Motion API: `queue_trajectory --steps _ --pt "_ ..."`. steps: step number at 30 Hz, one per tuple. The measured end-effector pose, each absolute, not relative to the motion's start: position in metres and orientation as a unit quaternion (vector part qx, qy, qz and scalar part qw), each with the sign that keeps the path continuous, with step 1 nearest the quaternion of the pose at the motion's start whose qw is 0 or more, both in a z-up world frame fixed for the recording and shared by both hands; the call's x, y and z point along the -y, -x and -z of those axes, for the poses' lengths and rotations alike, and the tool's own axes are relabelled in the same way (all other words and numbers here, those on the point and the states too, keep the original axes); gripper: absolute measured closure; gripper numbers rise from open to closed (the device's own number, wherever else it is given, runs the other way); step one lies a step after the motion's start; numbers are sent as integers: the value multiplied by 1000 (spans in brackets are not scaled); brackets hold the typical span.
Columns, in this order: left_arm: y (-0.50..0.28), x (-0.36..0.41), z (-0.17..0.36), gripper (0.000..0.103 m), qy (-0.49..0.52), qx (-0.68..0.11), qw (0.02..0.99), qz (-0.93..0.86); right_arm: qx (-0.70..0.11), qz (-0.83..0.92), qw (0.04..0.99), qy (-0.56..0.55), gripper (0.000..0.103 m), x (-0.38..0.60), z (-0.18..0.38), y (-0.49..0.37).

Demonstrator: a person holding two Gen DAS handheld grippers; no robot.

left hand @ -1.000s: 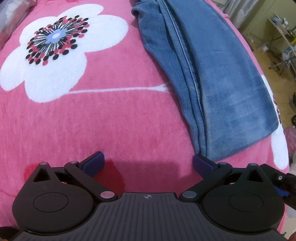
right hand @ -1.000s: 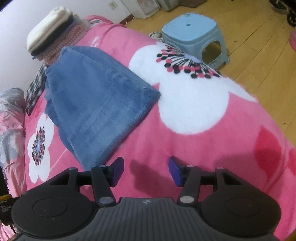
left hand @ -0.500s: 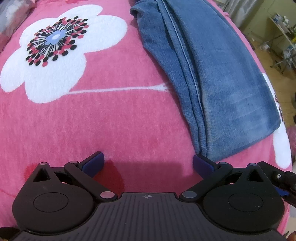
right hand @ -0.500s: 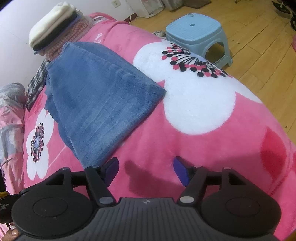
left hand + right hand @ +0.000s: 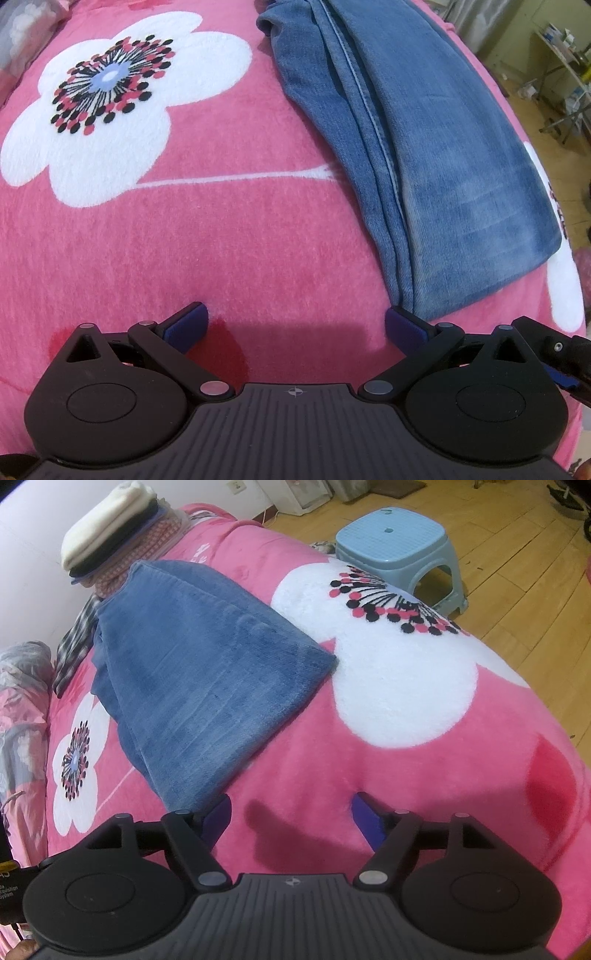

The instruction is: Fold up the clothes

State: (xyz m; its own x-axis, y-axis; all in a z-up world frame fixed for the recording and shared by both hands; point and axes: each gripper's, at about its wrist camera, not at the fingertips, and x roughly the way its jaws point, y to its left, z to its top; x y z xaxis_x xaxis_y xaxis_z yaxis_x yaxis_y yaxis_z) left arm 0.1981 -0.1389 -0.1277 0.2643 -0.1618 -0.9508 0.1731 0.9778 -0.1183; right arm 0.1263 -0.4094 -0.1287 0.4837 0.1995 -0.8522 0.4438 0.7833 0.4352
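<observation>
Left tongs: the left gripper (image 5: 295,325) hovers low over the blanket with its blue-padded fingers (image 5: 186,325) spread wide and nothing between them; its right-hand pad sits just beside the near corner of the garment.
Right tongs: the right gripper (image 5: 291,812) is likewise spread and empty, its left-hand pad right at the same near hem.
Task's thing: the faded blue denim jeans (image 5: 424,147) lie flat on the bed, legs laid one over the other lengthwise, the hem end nearest both tools and the far end running up toward the stack.
Bed: a fluffy pink blanket with large white flowers (image 5: 166,240) bears everything.
Further out: a stack of folded clothes, white on top (image 5: 110,535), beyond the far end of the jeans; a pale blue plastic stool (image 5: 399,542) on the wooden floor.
Stage: judged, the lengthwise fold is in place; a crosswise fold looks outstanding.
Risk: pinching only the top layer at the hem would let the layers slide apart.
Risk: a pad could catch the plush pile and drag the blanket along.
Risk: uneven lifting of the two corners would skew the fold.
</observation>
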Motion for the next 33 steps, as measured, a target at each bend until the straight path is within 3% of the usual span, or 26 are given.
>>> queue_trajectory --steps 33 --pt "-169 86 132 0 -7 -590 801 102 -496 73 800 -329 20 408 130 -126"
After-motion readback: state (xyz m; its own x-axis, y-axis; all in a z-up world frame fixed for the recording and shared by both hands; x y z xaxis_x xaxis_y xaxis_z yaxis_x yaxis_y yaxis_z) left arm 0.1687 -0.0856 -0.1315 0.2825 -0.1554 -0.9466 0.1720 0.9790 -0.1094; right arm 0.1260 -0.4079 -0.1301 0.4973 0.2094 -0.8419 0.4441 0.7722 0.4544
